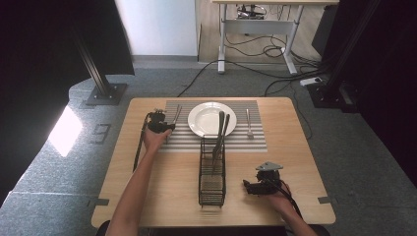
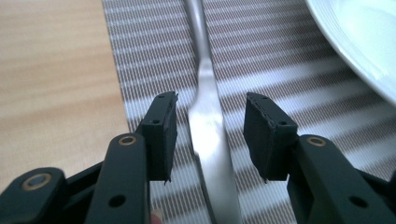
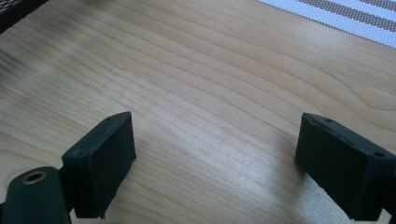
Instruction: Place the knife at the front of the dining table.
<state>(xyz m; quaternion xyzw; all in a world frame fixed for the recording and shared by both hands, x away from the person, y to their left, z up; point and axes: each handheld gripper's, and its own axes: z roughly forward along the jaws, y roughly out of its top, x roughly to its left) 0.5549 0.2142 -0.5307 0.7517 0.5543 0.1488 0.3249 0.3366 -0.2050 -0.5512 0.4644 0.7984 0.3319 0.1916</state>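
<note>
A silver utensil point(image 2: 205, 88) lies on the striped placemat point(image 2: 261, 56) left of the white plate point(image 1: 205, 117). Its handle runs between the jaws of my left gripper point(image 2: 211, 100), which stand open on either side of it without touching. In the high view the left gripper point(image 1: 166, 126) sits at the placemat's left edge over that utensil point(image 1: 176, 114). My right gripper point(image 3: 215, 116) is open over bare wood with nothing between its jaws; in the high view the right gripper point(image 1: 247, 187) rests near the table's front right, pointing left toward the caddy.
A black wire caddy point(image 1: 212, 172) stands mid-table with two dark-handled utensils point(image 1: 221, 129) leaning out toward the plate. A fork point(image 1: 249, 123) lies on the placemat right of the plate. Bare wood point(image 1: 167, 187) spreads on both sides of the caddy.
</note>
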